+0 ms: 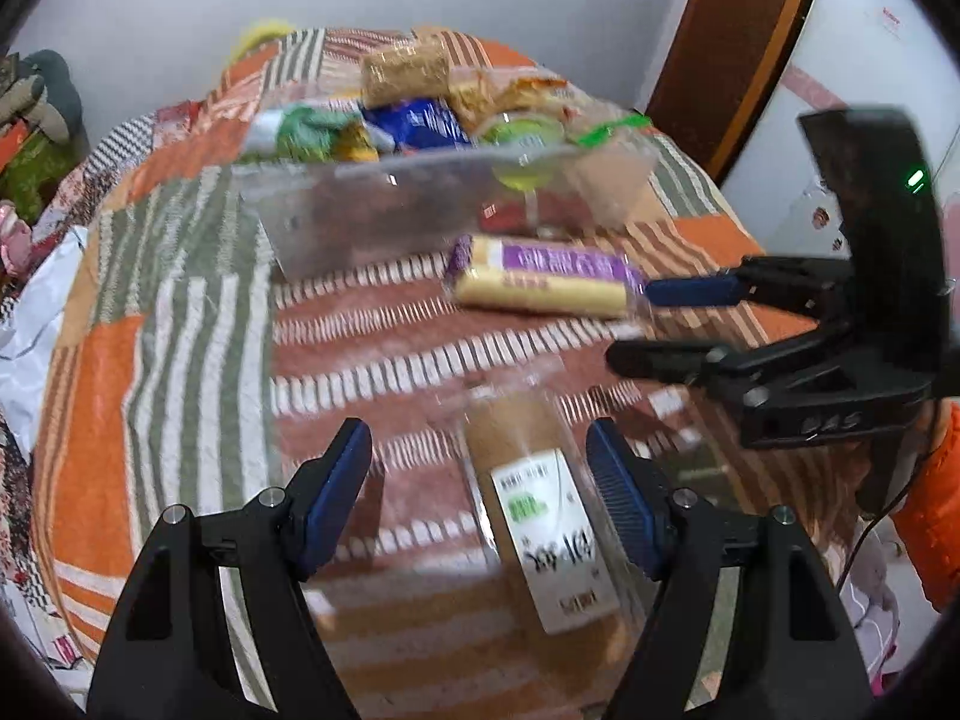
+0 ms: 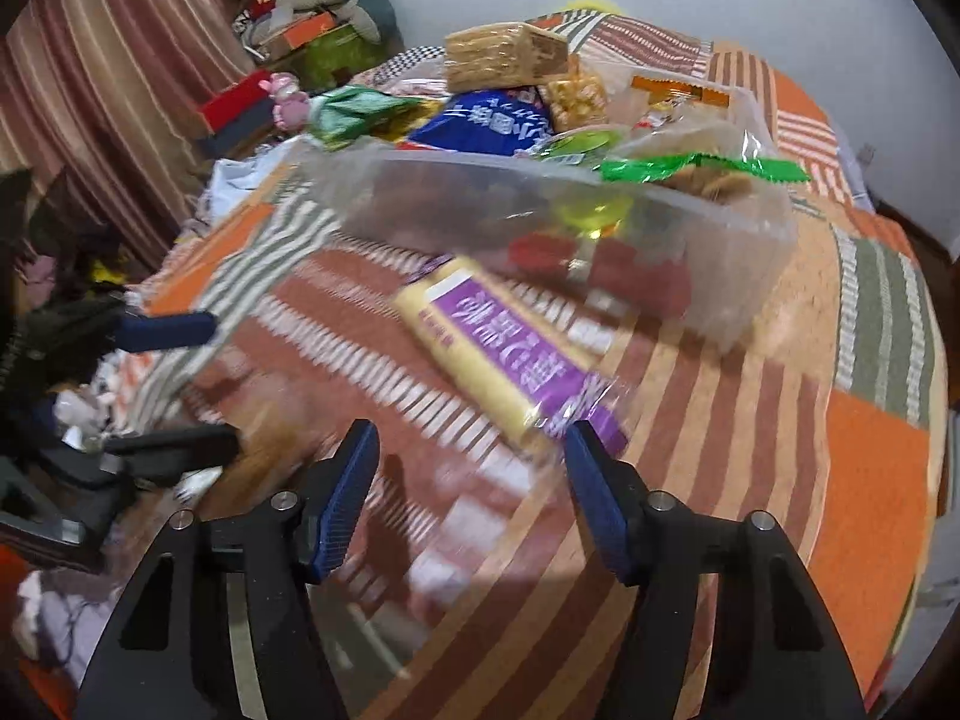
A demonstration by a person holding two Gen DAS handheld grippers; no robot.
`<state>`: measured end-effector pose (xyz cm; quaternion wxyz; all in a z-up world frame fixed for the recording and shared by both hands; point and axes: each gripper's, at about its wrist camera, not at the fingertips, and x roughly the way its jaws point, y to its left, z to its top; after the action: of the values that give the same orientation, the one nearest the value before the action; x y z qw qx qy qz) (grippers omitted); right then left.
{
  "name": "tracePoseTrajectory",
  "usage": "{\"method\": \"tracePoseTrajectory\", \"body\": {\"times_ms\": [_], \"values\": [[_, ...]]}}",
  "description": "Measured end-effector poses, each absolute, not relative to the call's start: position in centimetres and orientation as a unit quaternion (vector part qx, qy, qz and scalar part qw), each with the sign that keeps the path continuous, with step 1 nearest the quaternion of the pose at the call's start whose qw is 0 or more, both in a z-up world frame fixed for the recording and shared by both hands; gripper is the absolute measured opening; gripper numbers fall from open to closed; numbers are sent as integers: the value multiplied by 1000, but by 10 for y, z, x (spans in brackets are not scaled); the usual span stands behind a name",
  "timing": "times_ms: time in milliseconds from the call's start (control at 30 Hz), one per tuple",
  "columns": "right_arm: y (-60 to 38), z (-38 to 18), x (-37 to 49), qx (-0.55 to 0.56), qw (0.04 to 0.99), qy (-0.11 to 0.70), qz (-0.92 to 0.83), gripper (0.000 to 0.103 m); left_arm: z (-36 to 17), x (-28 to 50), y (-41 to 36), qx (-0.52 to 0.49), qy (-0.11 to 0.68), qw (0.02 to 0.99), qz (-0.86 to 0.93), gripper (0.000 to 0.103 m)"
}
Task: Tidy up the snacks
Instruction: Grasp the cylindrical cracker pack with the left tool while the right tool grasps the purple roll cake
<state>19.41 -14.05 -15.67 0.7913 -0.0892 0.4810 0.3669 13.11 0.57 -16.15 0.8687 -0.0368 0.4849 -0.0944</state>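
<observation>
A clear plastic bin (image 1: 372, 222) full of snack packs stands on a striped cloth. It also shows in the right wrist view (image 2: 708, 276). A purple and yellow biscuit pack (image 1: 540, 276) lies in front of it, also in the right wrist view (image 2: 498, 348). A brown pack with a white label (image 1: 540, 516) lies between the left gripper's open fingers. My left gripper (image 1: 480, 492) is open around it. My right gripper (image 2: 468, 498) is open, with the purple pack's near end just ahead of its fingertips. The right gripper also shows in the left wrist view (image 1: 678, 324).
The patchwork cloth (image 2: 864, 468) of orange, brown and green stripes covers the surface. Clutter, boxes and soft toys (image 2: 312, 18) sit at the left beyond the edge. A brown door frame (image 1: 738, 54) stands behind at the right.
</observation>
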Motion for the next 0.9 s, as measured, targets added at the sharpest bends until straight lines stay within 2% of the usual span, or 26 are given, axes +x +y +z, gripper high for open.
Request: {"method": "tracePoseTrajectory", "body": {"times_ms": [267,633,800,900], "values": [[-122,-148,206,-111,813,444,359,61,-173,126,21,-55,486,870,-65,74],[-101,-175,230,-130,793,482,350,66,-176,134,54,-71,491,867,-45,74],[-115,-172,206,-112,778,495,369,52,-166,130,51,-76,479,873,-46,74],[-119,-171,187,-117,768,498,385,51,-160,126,49,-84,479,873,-50,74]]}}
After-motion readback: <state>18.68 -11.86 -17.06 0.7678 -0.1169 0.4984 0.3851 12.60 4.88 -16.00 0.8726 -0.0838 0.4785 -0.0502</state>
